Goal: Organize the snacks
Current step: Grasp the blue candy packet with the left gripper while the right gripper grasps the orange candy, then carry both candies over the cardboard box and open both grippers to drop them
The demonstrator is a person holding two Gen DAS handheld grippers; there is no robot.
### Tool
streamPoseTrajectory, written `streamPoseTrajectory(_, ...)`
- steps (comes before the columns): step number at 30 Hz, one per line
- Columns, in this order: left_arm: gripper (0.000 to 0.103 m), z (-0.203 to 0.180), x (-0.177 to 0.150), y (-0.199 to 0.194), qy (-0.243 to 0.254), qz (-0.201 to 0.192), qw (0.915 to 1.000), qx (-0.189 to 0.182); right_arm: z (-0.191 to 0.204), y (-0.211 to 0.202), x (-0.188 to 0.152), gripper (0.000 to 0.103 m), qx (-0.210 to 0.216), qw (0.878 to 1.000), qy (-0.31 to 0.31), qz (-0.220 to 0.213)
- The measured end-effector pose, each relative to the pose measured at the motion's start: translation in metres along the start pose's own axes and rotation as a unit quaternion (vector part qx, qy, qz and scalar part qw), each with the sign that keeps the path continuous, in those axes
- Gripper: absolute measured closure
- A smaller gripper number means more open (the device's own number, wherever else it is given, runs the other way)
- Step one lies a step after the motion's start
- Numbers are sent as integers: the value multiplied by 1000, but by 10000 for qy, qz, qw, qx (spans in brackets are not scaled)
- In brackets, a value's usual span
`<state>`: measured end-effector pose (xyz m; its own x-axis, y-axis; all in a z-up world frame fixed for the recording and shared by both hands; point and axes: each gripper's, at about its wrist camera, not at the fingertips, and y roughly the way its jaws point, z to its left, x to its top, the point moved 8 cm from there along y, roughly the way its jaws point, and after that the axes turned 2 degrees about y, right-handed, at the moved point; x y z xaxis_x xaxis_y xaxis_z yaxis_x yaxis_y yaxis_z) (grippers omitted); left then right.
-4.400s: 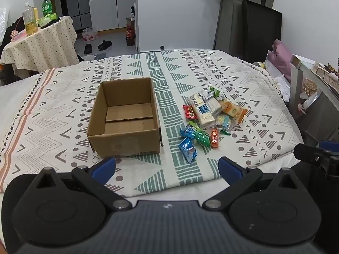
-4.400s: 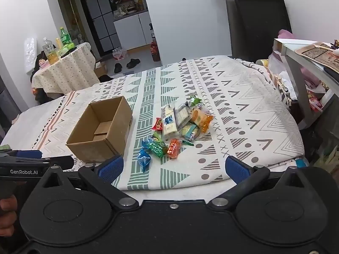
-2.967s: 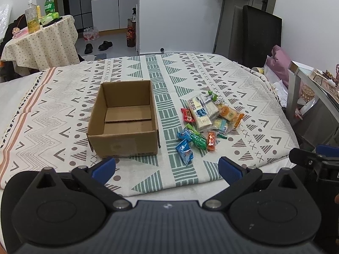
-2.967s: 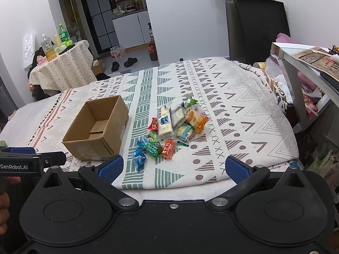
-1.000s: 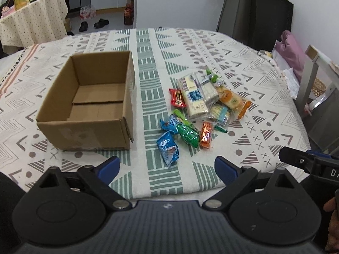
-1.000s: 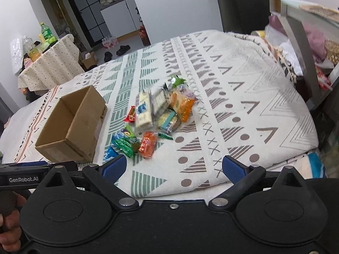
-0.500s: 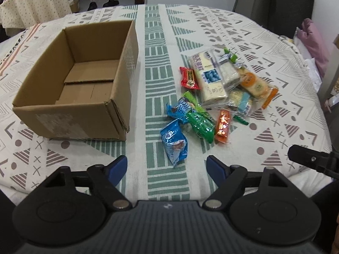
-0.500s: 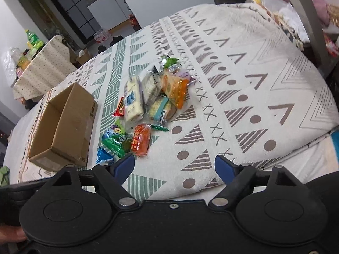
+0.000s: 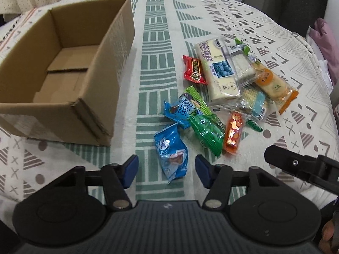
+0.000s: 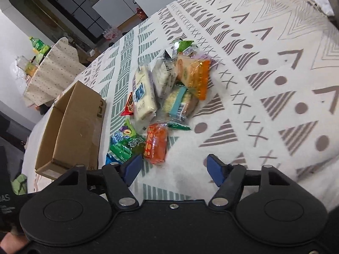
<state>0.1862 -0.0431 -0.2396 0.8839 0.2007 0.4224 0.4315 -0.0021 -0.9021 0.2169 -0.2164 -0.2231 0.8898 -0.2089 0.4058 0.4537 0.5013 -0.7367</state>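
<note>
Left gripper (image 9: 166, 170) is hovering low over the near edge of the patterned tablecloth (image 9: 156, 33), fingers spread apart and gripping nothing, with a blue snack packet (image 9: 171, 148) lying between the blue fingertips (image 9: 131, 169). Right gripper (image 10: 172, 167) is hanging over the same near edge further right, fingers also spread and empty, left fingertip just beside an orange packet (image 10: 156, 142) and a green packet (image 10: 127, 146). Snack pile is sitting mid-cloth, right of the open cardboard box (image 9: 63, 67): a second blue packet (image 9: 182, 111), red packet (image 9: 193, 69), long cream cake bar (image 9: 218, 72), clear-wrapped white bar (image 9: 241, 63), orange-ended cracker pack (image 9: 273, 84). Box is holding no snacks, standing toward the left edge of the cloth
</note>
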Motion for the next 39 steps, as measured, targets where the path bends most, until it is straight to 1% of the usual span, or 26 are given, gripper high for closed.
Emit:
streamPoseTrajectory(2, 59, -1, 0, 7, -29, 43, 10000, -24, 0, 4, 3, 39, 84, 9999, 70, -3)
streamPoseTrajectory(3, 70, -2, 0, 9, -45, 81, 9999, -43, -1, 5, 4, 40, 119, 9999, 114, -1)
streamPoseTrajectory(4, 75, -2, 0, 12, -83, 111, 9999, -62, -1, 7, 5, 41, 146, 9998, 156, -5)
streamPoseTrajectory(8, 78, 1, 2, 10, -157, 10, 9999, 7, 2, 14, 8, 44, 263, 9993, 259, -23)
streamPoseTrajectory(13, 78, 4, 3, 3, -255, -33, 9997, 55, 10, 26, 10, 44, 264, 9994, 212, -17)
streamPoseTrajectory(16, 78, 8, 3, -1, -375, -47, 9993, 64, 17, 33, 11, 47, 224, 9996, 142, -25)
streamPoseTrajectory(19, 78, 10, 4, -4, -381, -93, 9992, 126, 21, 41, 12, 52, 49, 10000, 30, -57)
streamPoseTrajectory(22, 78, 13, 4, -7, -418, -100, 9989, 163, 20, 49, 11, 62, -88, 9999, 37, -35)
streamPoseTrajectory(24, 78, 15, 4, -7, -455, -105, 9987, 196, 20, 54, 9, 77, -85, 10000, 28, 1)
streamPoseTrajectory(26, 78, 16, 4, -9, -498, -102, 9985, 202, 23, 53, 8, 84, -26, 10000, -5, -12)
streamPoseTrajectory(28, 78, 16, 4, -14, -495, -125, 9985, 189, 26, 47, 7, 86, -49, 9999, -116, -67)
streamPoseTrajectory(33, 79, 12, 5, -29, -483, -237, 9984, 148, 28, 24, 4, 88, 48, 9998, -52, -163)
streamPoseTrajectory(39, 78, 10, 10, -56, -449, -503, 9977, 56, 34, -4, 8, 88, 120, 9990, -31, -433)
